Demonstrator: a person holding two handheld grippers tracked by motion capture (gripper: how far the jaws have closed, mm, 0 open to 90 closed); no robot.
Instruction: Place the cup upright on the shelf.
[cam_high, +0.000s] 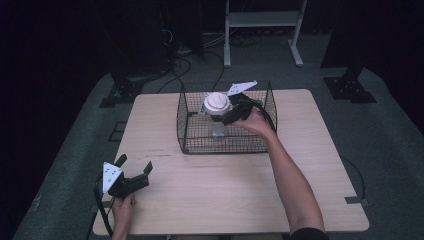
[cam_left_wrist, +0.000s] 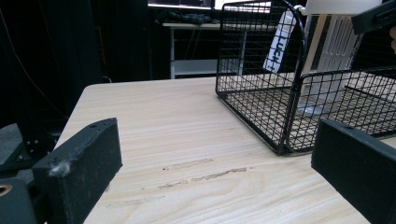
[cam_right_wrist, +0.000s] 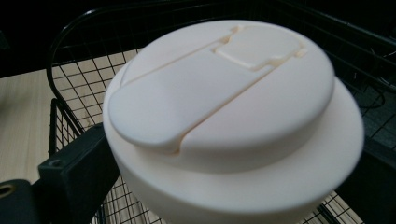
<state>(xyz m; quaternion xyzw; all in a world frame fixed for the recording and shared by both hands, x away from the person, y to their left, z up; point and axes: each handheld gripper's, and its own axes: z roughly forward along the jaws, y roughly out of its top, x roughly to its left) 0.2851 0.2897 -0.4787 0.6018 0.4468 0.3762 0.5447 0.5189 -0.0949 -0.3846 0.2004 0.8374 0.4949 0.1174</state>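
Our right gripper has its fingers spread either side of the white-lidded cup, which stands inside the wire basket. Pulling away crookedly could tip it. Our left gripper rests on the counter, fingers apart, empty.

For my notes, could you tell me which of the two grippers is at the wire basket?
The right gripper, its fingers around the white-lidded bottle in the basket; the left gripper rests apart.
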